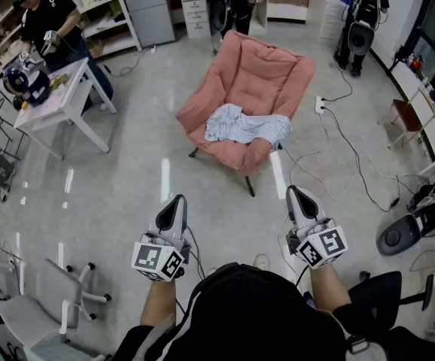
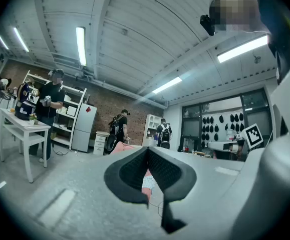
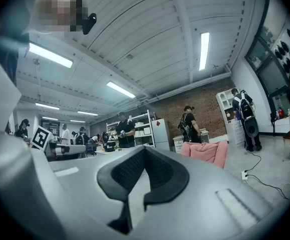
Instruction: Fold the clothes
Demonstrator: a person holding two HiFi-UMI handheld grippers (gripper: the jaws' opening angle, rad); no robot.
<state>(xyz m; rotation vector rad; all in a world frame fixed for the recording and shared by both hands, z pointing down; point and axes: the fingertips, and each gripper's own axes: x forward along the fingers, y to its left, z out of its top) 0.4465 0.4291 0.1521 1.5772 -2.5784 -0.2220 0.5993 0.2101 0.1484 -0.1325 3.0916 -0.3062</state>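
A crumpled light blue checked garment [image 1: 246, 126] lies on the seat of a pink cushioned chair [image 1: 266, 70] in the middle of the room. My left gripper [image 1: 175, 205] and right gripper [image 1: 297, 196] are held side by side low in the head view, well short of the chair, both shut and empty. The left gripper view looks along shut jaws [image 2: 147, 150], with a sliver of the garment [image 2: 147, 185] and the chair [image 2: 121, 147] beyond them. From the right gripper [image 3: 143, 152] the chair [image 3: 208, 153] appears off to the right.
A white table [image 1: 61, 102] with a person working at it stands at the far left. Cables [image 1: 346, 150] and a power strip [image 1: 320, 104] lie on the floor right of the chair. A grey office chair [image 1: 52, 295] is at lower left, a black one [image 1: 388, 295] at lower right.
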